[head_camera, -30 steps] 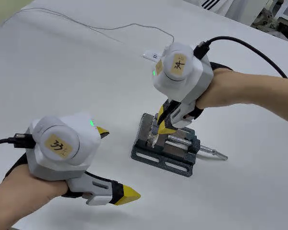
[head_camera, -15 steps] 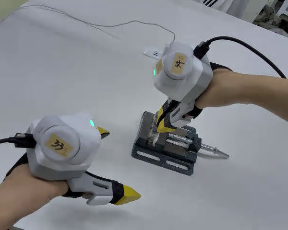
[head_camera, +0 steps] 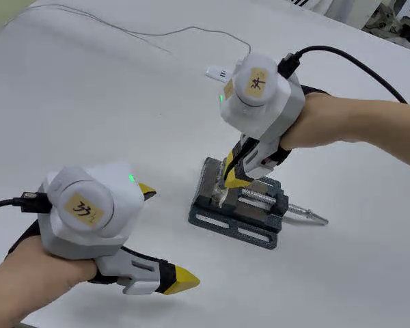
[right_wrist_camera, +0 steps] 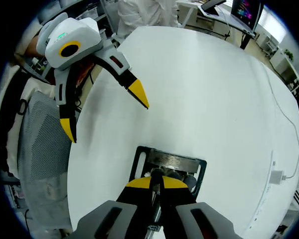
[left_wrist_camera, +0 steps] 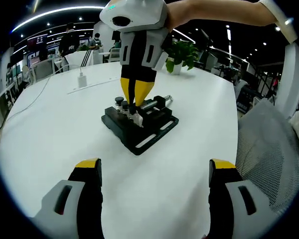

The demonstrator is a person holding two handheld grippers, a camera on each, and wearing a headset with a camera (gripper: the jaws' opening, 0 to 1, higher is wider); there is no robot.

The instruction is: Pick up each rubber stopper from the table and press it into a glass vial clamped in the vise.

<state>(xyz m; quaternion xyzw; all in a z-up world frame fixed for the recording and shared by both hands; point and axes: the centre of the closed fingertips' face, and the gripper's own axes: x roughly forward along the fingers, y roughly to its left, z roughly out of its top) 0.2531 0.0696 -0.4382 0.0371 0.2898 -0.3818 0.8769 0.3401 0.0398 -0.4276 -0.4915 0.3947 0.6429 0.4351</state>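
Almost nothing has moved in the last second. The right tool (head_camera: 232,180) stays with its tips at the same spot on the vise (head_camera: 236,225) and the left tool (head_camera: 162,232) stays parked. The slight lift of the whole picture is the camera's.

Head view: a white bench (head_camera: 89,102). The right tool points steeply down into the top of the vise, its yellow tips close together. The left tool hovers well apart at lower left, with its jaws spread wide and nothing between them.

Left gripper view: its own yellow tips rise wide apart from the bottom. Beyond them the right tool comes down from above, its tips meeting just over a pale vial (left_wrist_camera: 136,117) clamped in the vise. Small dark caps (left_wrist_camera: 119,101) stand beside it in the vise, seemingly stoppers already seated.

Right gripper view: its own tips are nearly together right over the vise. Whether a stopper is pinched between them is too small to tell.

This looks like the pressing step. To do it well, the tool should bear straight down along the vial's axis. The stopper should sit square to the mouth and the force should be gentle, since glass can crack. The jaws should part only once the stopper sits flush. The left tool does best by staying clear.
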